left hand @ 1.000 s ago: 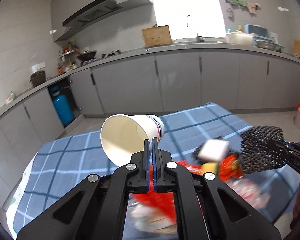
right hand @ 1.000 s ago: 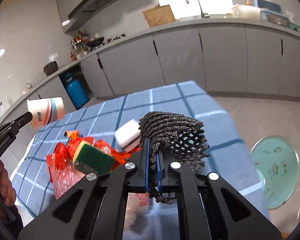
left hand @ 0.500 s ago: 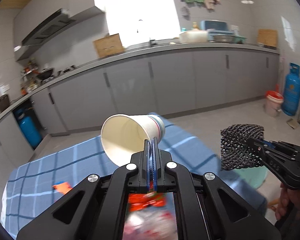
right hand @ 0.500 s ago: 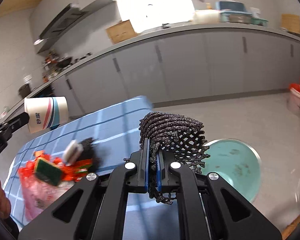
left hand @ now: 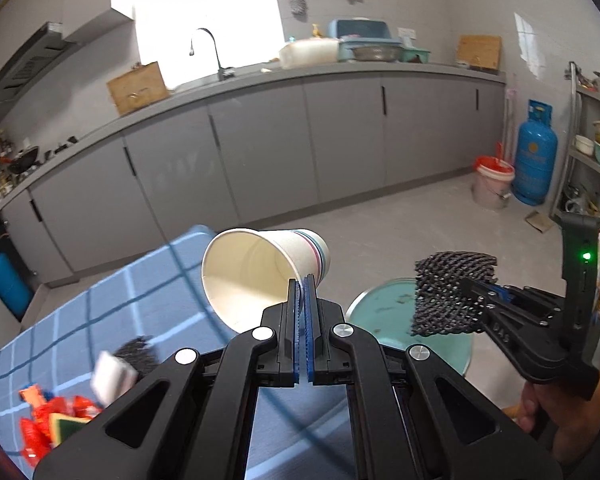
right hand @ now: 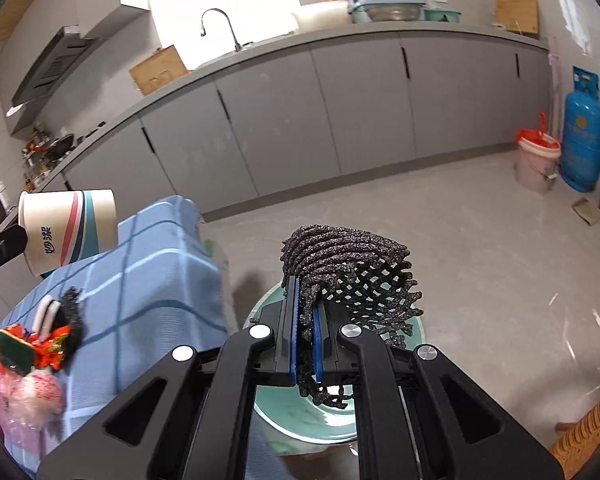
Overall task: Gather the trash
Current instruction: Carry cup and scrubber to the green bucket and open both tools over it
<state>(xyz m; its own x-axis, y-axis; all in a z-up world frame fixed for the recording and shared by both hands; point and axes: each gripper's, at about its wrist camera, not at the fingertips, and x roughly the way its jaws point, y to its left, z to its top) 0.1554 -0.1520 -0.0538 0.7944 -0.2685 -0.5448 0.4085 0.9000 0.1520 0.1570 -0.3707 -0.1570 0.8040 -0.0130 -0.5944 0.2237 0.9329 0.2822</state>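
My left tool pinches the white striped paper cup; my right tool clamps black foam netting above the round teal bin. I'd centre each before releasing.

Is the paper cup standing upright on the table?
No. The cup is off the table, pinched at its rim by the left gripper, lying sideways.

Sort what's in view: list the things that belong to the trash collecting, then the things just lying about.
Job: paper cup in left tongs; black foam net in right tongs; teal bin; wrappers and sponge on table.

Lying about: gas cylinder, pink bucket, cardboard box.
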